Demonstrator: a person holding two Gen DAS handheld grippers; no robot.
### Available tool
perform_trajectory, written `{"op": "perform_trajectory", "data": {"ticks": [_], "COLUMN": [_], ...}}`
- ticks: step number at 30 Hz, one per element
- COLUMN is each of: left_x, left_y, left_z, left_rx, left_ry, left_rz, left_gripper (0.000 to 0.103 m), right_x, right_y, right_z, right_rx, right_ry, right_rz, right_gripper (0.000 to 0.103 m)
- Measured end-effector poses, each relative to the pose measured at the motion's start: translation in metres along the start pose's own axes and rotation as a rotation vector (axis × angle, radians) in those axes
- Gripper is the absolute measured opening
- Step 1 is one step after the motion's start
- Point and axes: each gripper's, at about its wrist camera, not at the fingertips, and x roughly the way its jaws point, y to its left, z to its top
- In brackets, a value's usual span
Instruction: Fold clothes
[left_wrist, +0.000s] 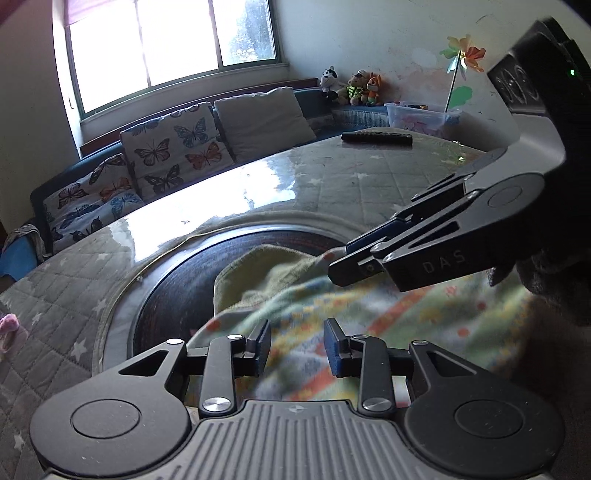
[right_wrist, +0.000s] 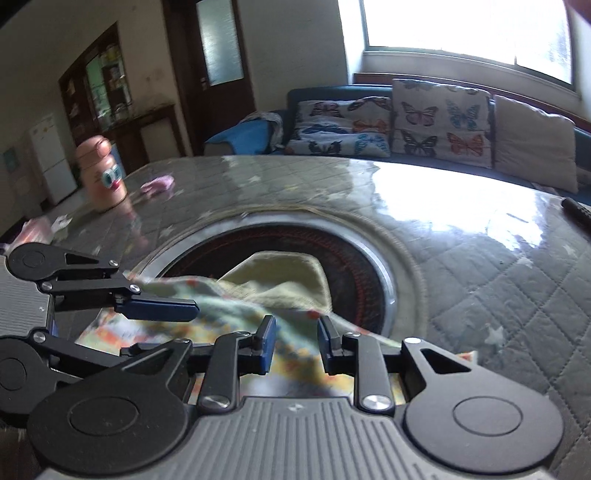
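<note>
Both jaw pairs were held spread over the patterned garment (left_wrist: 332, 317), so its bunched fabric could be missed or grabbed in doubled layers.

The patterned garment (left_wrist: 332, 314) is motion-blurred at lower centre of both views, so its print cannot be read. Its near edge is hidden behind each hand-held gripper body. The remote (right_wrist: 578, 212) is cut off at the right edge of the right wrist view.

Left gripper (left_wrist: 296, 345), jaws apart, over patterned garment (left_wrist: 369, 314)
</note>
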Motion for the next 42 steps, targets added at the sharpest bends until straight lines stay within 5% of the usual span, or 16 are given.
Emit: {"op": "perform_trajectory", "data": {"ticks": [7, 16, 23, 42], "left_x": [-0.022, -0.052, -0.066, -0.073], "left_y": [-0.012, -0.007, -0.009, -0.005], "left_z": [-0.023, -0.047, -0.067, -0.074], "left_rx": [0.013, -0.056, -0.104, -0.150], "left_ry": [-0.017, -0.033, -0.043, -0.056], "left_rz": [0.029, 0.066, 0.093, 0.110], "left_gripper": [0.035, 0.044, 0.045, 0.053], "right_x": [-0.009, -0.031, -0.048, -0.095], "right_y": [0.029, 0.053, 0.065, 0.019], "right_z": [-0.023, -0.049, -0.074, -0.103], "right_rx": [-0.106, -0.132, -0.160, 0.082], "right_ry": [-0.001, -0.049, -0.070, -0.155], "right_rz": [-0.021, -0.018, -0.017, -0.137], "right_gripper": [0.055, 0.076, 0.084, 0.103]}}
